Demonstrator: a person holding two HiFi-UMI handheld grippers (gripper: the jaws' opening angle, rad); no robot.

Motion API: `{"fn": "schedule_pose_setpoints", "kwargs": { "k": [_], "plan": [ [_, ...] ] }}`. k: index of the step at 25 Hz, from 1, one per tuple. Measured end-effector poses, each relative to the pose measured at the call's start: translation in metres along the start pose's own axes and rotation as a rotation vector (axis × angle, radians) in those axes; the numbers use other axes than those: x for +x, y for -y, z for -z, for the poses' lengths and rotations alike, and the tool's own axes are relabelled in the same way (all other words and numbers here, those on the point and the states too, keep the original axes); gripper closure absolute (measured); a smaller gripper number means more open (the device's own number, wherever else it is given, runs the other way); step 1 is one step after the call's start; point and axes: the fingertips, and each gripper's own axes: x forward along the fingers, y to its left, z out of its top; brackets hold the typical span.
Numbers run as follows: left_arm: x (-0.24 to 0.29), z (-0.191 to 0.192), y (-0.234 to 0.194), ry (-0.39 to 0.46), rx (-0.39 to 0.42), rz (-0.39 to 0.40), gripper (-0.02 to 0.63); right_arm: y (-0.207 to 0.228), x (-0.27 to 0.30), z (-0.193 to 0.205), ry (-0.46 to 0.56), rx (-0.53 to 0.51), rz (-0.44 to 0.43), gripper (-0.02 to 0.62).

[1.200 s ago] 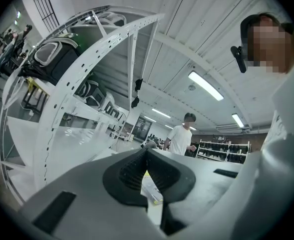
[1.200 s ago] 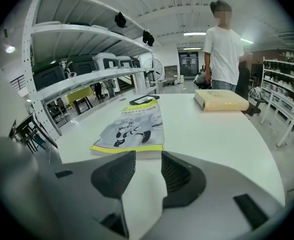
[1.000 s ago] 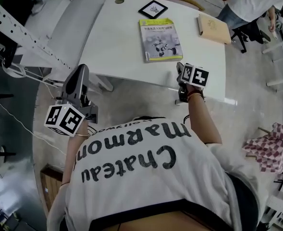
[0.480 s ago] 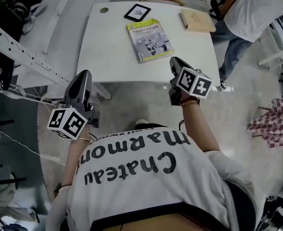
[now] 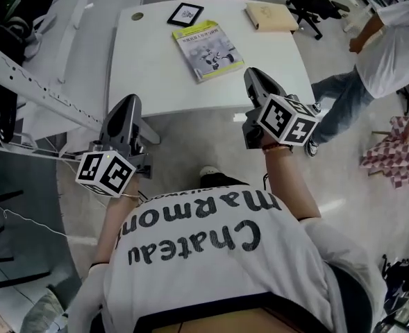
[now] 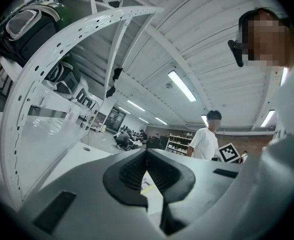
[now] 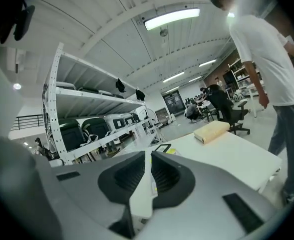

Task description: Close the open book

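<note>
The book [image 5: 207, 49] lies closed on the white table [image 5: 148, 68], its yellow-green cover facing up. Both grippers hang in front of the table's near edge, clear of the book. My left gripper [image 5: 130, 104] is shut with its tips touching [image 6: 147, 151] and nothing held. My right gripper [image 5: 254, 79] is higher, near the table's front right corner. Its jaws [image 7: 148, 154] have just been closing; only a thin slit is left and nothing is between them. A yellow sliver of the book [image 7: 172, 151] shows past the right jaw.
A framed marker card [image 5: 185, 13] and a tan closed book [image 5: 270, 16] lie at the table's far side. A person [image 5: 388, 47] stands to the table's right. A white metal rack [image 5: 30, 89] runs along the left. Checkered cloth [image 5: 391, 159] lies at far right.
My right gripper has lifted away from the table's front edge and its jaws have come together. The person in the background has walked round to the right. The book has stayed closed.
</note>
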Motion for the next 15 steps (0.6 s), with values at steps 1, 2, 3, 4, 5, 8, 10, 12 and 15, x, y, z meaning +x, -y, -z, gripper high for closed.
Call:
{"fn": "schedule_pose_setpoints", "kwargs": {
  "k": [1,2,3,4,5,8,10,12,15],
  "plan": [
    [-0.001,-0.001,-0.001,-0.002,0.0,0.006,0.583,-0.002,-0.001,0.001,0.002,-0.001,0.003,0.538],
    [-0.002,-0.001,-0.002,-0.004,0.0,0.01,0.583,-0.005,-0.001,0.003,0.0,-0.004,0.006,0.538],
    [-0.004,-0.001,-0.003,-0.006,-0.002,0.012,0.583,-0.007,-0.002,0.006,-0.005,-0.009,0.01,0.538],
    [-0.006,-0.001,-0.004,-0.007,-0.005,0.014,0.583,-0.008,-0.004,0.009,-0.011,-0.014,0.015,0.538],
    [-0.008,0.0,-0.005,-0.009,-0.008,0.015,0.583,-0.009,-0.006,0.011,-0.015,-0.017,0.02,0.538],
    [-0.014,0.002,-0.007,-0.012,-0.014,0.017,0.583,-0.01,-0.011,0.017,-0.019,-0.019,0.034,0.538],
    [-0.017,0.0,-0.008,-0.015,-0.017,0.017,0.583,-0.012,-0.014,0.017,-0.019,-0.018,0.042,0.538],
    [-0.02,-0.001,-0.01,-0.019,-0.019,0.018,0.583,-0.015,-0.016,0.018,-0.018,-0.017,0.05,0.538],
    [-0.024,0.0,-0.012,-0.019,-0.015,0.022,0.583,-0.017,-0.017,0.023,-0.014,-0.014,0.055,0.538]
  ]
}}
